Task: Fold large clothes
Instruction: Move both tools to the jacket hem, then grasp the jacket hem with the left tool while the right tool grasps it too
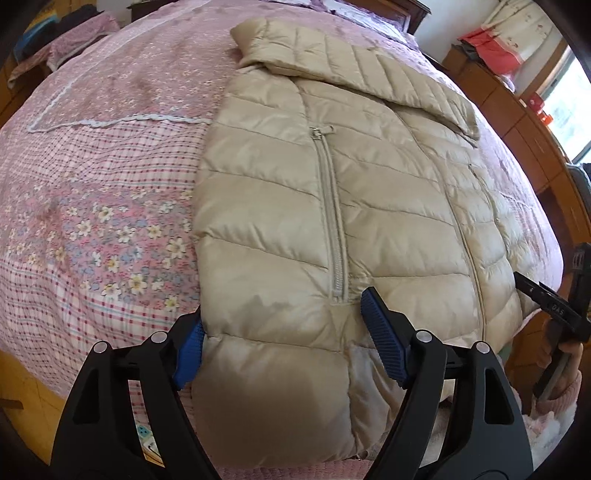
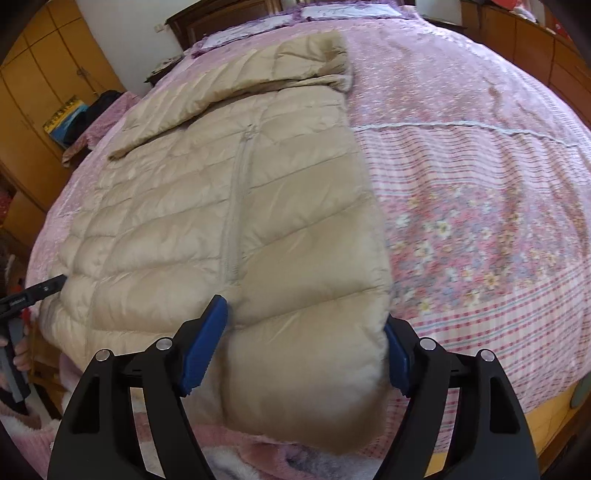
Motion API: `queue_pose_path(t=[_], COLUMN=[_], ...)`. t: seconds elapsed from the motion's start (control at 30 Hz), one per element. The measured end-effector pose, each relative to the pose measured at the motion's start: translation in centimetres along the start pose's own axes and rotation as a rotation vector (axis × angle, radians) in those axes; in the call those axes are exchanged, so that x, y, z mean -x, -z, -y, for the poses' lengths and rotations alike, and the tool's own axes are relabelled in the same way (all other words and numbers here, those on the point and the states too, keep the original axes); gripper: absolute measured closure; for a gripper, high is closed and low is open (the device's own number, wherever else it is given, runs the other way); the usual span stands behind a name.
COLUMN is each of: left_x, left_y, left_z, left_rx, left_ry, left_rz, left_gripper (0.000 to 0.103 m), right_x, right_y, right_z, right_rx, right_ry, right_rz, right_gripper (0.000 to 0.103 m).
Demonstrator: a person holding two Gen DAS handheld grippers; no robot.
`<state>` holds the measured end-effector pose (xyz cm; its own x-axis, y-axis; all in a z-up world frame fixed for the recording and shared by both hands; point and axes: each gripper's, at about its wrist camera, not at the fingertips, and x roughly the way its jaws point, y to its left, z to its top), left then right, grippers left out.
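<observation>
Pink floral bed (image 1: 110, 206), beige puffer jacket (image 1: 332, 192), hem between both grippers' spread jaws

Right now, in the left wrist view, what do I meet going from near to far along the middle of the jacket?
Left hand-held gripper straddling the hem → pocket zipper of the beige down jacket → sleeve folded across the chest → pink floral bedspread → dark wooden headboard.
</observation>
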<state>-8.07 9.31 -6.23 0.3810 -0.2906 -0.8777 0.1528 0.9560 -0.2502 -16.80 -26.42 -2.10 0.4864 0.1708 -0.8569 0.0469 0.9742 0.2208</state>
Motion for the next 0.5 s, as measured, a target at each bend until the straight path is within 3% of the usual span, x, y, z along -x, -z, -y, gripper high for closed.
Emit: queue_pose_path(t=[0.1, 0.2, 0.27, 0.37, 0.5], left_x=[-0.3, -0.4, -0.2, 0.4, 2.0], left_y=[-0.4, -0.4, -0.5, -0.5, 0.0], left_z=[0.2, 0.4, 0.1, -0.1, 0.5], left_rx=[-0.004, -0.023, -0.005, 0.014, -0.017], left_ry=[0.052, 0.047, 0.072, 0.098, 0.095], left_rz=[0.0, -0.008, -0.01, -0.015, -0.018], left_gripper=[0.029, 0.052, 0.069, 0.08, 0.084], right_x=[-0.2, -0.2, -0.1, 0.7, 2.0], right_y=[0.0, -0.3, -0.4, -0.2, 0.0], right_z=[-0.4, -0.3, -0.3, -0.2, -0.1], right_rx=[0.018, 0.017, 0.017, 0.015, 0.009], right_ry=[0.002, -0.012, -0.01, -0.026, -0.059], right_rz=[0.0, 0.0, 0.005, 0.035, 0.062], right_gripper=[0.028, 0.033, 0.042, 0.058, 0.077])
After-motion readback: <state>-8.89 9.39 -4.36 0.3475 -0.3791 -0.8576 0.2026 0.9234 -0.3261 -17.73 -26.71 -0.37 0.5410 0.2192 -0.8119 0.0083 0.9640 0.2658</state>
